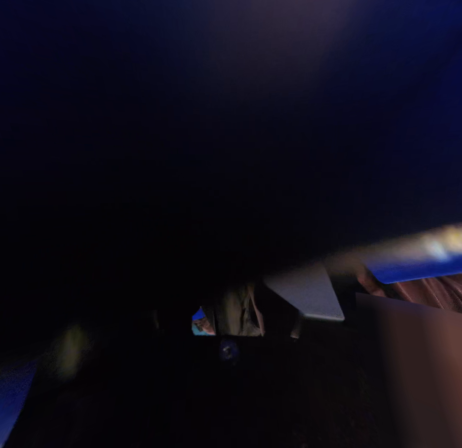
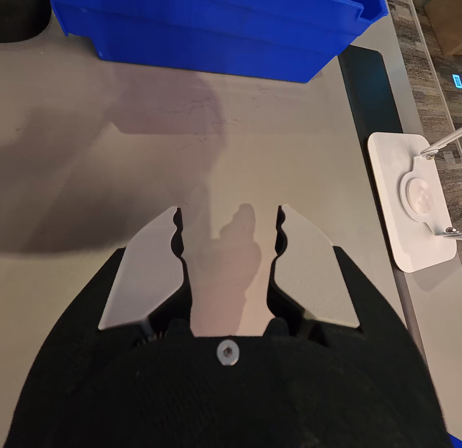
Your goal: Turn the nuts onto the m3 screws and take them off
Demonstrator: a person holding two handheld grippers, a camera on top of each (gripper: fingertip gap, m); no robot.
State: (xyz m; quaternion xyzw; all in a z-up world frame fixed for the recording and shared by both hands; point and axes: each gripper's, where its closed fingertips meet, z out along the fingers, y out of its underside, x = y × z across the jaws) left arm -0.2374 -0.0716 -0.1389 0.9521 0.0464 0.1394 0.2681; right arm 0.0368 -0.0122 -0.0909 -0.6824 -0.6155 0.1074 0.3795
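No nuts or screws show in either view. My right gripper (image 2: 229, 212) is open and empty, held low over the bare grey table (image 2: 75, 186), its two grey fingers (image 2: 150, 273) spread wide. A blue plastic bin (image 2: 212, 28) stands just beyond it. The left wrist view is very dark and blurred. A dark blue surface (image 1: 375, 86) fills most of it, close to the lens. Of my left gripper (image 1: 240, 308) only one grey finger (image 1: 310, 296) shows clearly. I cannot tell how its jaws stand or whether anything is between them.
A white plate with a round clear dome and metal brackets (image 2: 410, 201) lies at the table's right edge on a black mat (image 2: 367, 91). A dark object (image 2: 20, 13) sits at the far left. The floor (image 2: 430, 61) lies past the right edge.
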